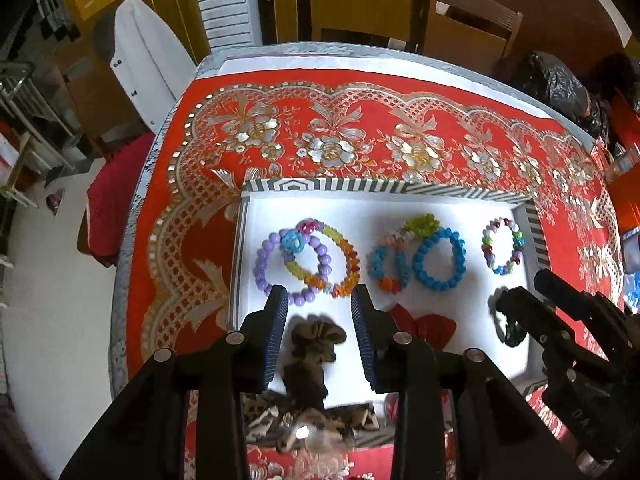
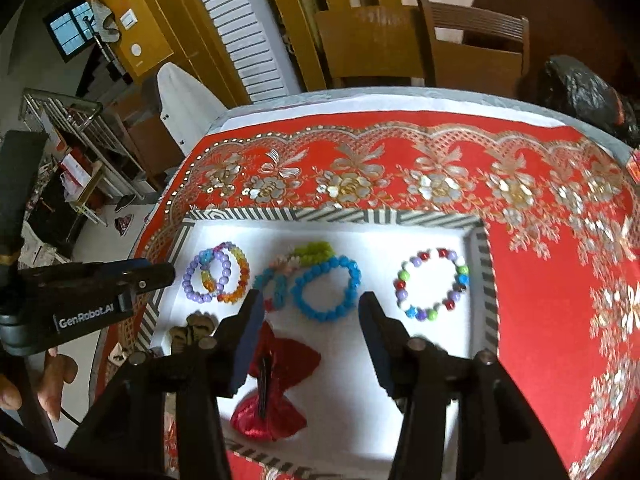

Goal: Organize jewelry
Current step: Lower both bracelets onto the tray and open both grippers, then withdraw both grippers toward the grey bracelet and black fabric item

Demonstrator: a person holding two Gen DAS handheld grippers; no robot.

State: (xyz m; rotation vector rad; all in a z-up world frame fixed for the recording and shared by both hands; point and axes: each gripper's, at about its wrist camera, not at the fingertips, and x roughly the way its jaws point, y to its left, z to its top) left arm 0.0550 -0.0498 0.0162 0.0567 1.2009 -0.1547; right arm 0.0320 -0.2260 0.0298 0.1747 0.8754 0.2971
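Hovering apart, both claws (image 1: pixel 320 304) (image 2: pixel 312 312) clear tray rim (image 2: pixel 336 214).

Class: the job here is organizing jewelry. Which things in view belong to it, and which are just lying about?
Job:
tray
purple bracelet
blue bracelet
mixed-bead bracelet
red bow
brown scrunchie
left tongs, right tongs, both open and empty

Lying about:
chairs
black bag
white shutter
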